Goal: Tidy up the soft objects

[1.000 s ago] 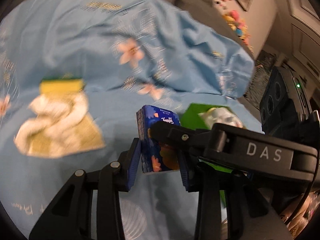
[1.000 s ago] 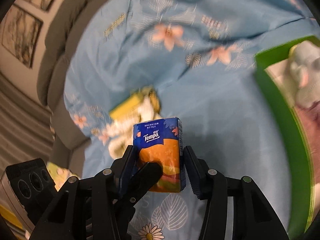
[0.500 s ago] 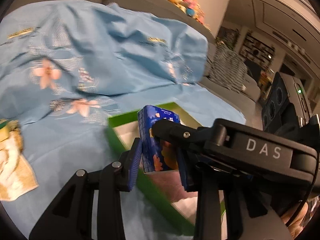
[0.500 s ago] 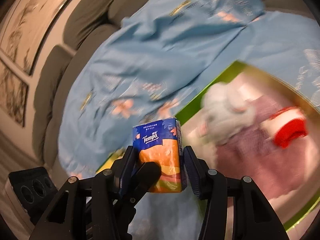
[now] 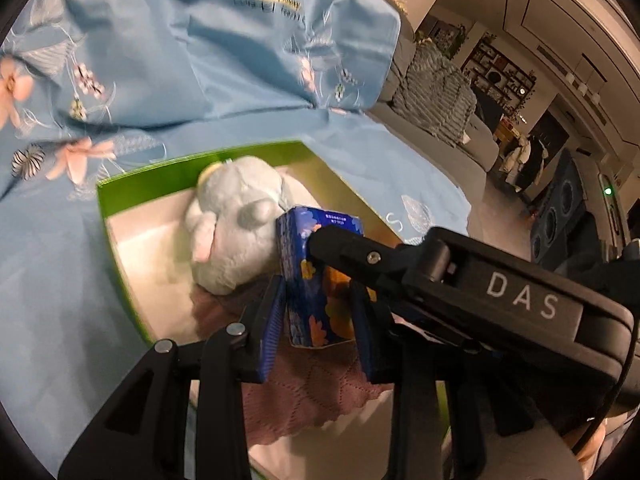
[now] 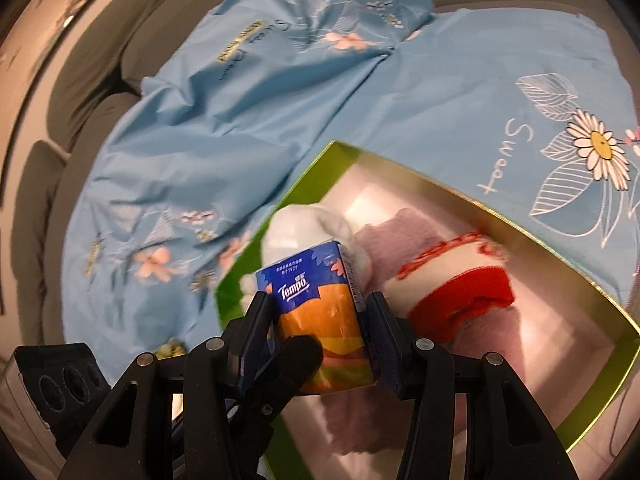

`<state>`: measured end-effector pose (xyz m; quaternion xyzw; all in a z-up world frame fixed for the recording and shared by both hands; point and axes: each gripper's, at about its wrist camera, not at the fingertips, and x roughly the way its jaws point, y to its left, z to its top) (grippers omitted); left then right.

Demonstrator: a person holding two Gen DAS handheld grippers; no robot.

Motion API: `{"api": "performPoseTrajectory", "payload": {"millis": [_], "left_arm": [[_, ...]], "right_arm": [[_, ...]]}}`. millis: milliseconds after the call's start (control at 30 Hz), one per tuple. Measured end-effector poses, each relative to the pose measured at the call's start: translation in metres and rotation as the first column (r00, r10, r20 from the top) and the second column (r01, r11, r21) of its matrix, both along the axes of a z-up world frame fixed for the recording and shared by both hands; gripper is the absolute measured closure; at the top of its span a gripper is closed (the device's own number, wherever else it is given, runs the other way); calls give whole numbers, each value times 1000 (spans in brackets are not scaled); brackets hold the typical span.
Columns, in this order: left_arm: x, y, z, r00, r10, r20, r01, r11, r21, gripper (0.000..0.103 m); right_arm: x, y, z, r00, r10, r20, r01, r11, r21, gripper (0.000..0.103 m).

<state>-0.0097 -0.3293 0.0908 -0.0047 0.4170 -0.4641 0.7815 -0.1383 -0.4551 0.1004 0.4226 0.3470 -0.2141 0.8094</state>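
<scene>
Both grippers clamp the same tissue pack [image 6: 324, 312], which hangs above the green box [image 6: 280, 208]; the right gripper [image 6: 322, 336] presses its blue pads on the pack's two narrow sides, and the left gripper [image 5: 318, 312] has pads on the broad faces, crossing the right one's jaws. The left gripper's jaws have just been closing slightly with the pack between them; the soft wrapper is giving under the squeeze.

The box rests on a blue floral sheet [image 6: 240, 100] spread over a grey sofa [image 6: 100, 68]; inside it lie a pale plush toy [image 5: 236, 232], a pink knitted cloth [image 5: 304, 392] and a red-and-white sock [image 6: 460, 292]. The pack sits over the plush toy end of the box, near the left wall; it is not yet resting on anything.

Hazards from this position, as a judgement:

- Uneven release: if one gripper lets go before the other, the pack is likely to pivot in the remaining pads and tumble; it could land on the plush toy and roll over the low rim onto the sheet.
- Over-squeeze: continued closing may crush the pack.
- Finger collision: the two sets of jaws are interleaved; withdrawing one carelessly could snag the other.
- Uneven bed: the plush toy and cloth give no flat floor; a pack set upright may topple.
</scene>
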Motion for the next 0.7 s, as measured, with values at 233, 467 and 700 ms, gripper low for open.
{"api": "performPoseTrajectory", "payload": {"millis": [233, 467, 700], "left_arm": [[-2, -1, -7, 999, 14, -33, -12, 999, 42, 62], [-2, 55, 13, 993, 113, 14, -113, 993, -23, 25], [3, 155, 20, 937, 347, 45, -346, 938, -24, 15]], "right_arm": [[6, 8, 4, 999, 6, -48, -11, 994, -105, 50], [11, 38, 31, 998, 57, 12, -53, 969, -242, 41], [31, 98, 50, 976, 217, 34, -188, 905, -382, 19]]}}
